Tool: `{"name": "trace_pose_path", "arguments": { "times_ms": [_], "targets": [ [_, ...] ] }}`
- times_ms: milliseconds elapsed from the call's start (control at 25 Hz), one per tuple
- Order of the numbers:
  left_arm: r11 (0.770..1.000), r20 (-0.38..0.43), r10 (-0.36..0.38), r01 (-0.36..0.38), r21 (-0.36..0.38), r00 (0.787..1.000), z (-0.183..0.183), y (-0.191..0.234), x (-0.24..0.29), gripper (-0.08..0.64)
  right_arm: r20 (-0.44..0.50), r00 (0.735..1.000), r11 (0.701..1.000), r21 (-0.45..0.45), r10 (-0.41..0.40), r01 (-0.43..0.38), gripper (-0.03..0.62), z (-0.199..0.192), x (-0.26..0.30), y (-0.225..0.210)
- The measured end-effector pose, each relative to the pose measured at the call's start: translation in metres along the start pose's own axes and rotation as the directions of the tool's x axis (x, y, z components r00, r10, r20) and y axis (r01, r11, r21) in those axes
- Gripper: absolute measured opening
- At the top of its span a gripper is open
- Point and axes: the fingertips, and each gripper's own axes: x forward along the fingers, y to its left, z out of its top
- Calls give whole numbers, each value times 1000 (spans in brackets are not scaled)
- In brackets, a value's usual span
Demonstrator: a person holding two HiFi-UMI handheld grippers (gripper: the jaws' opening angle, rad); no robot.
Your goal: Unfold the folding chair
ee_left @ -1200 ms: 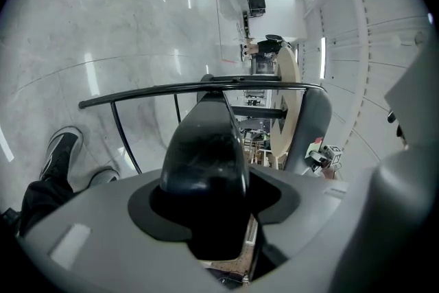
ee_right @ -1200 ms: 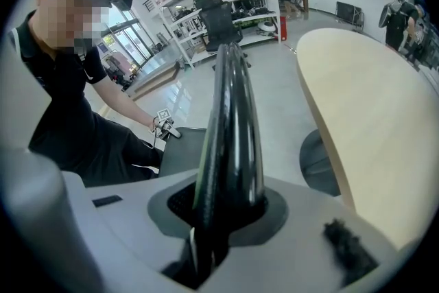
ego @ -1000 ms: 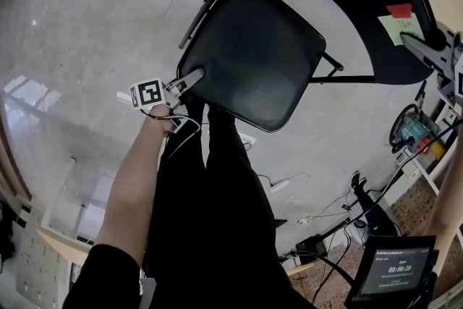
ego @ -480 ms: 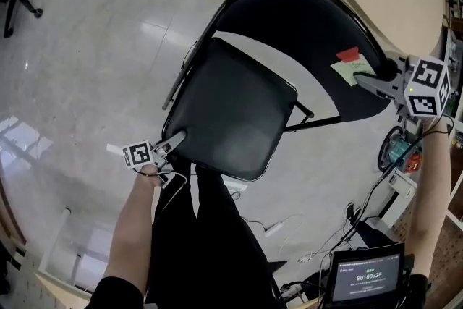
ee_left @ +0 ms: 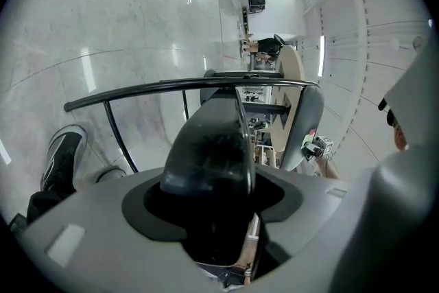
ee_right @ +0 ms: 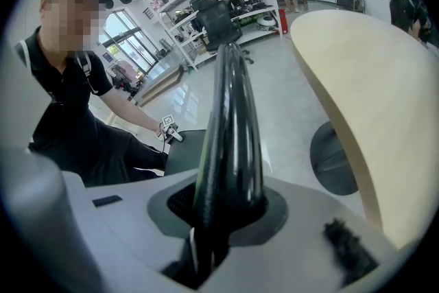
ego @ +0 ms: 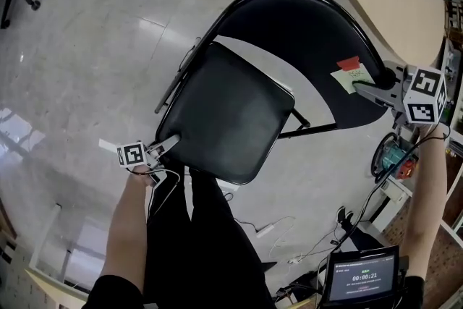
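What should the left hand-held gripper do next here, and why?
Probably draw the left hand-held gripper back off the seat: the seat looks folded down, that gripper's jaws have just been opening with the seat's corner between them, and the right hand-held gripper grips the backrest.

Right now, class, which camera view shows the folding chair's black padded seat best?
The head view: the black padded seat shows nearly whole from above. The left gripper view shows only its near edge, close; the right gripper view only a dark corner beside the black curved backrest.
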Motion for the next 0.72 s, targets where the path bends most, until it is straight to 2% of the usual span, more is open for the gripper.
{"name": "trace_pose_path", "arguments": {
  "times_ms": [400,720],
  "targets": [
    [1000,-7,1,-1,8,1000,-7,23,-6,272,4,1000,1000,12,19,-19,81,-6,12,-1],
    [1000,-21,5,-5,-3,1000,-2,41,-17,285,9,999,999,11,49,-49,76,4,30,2]
  ]
}}
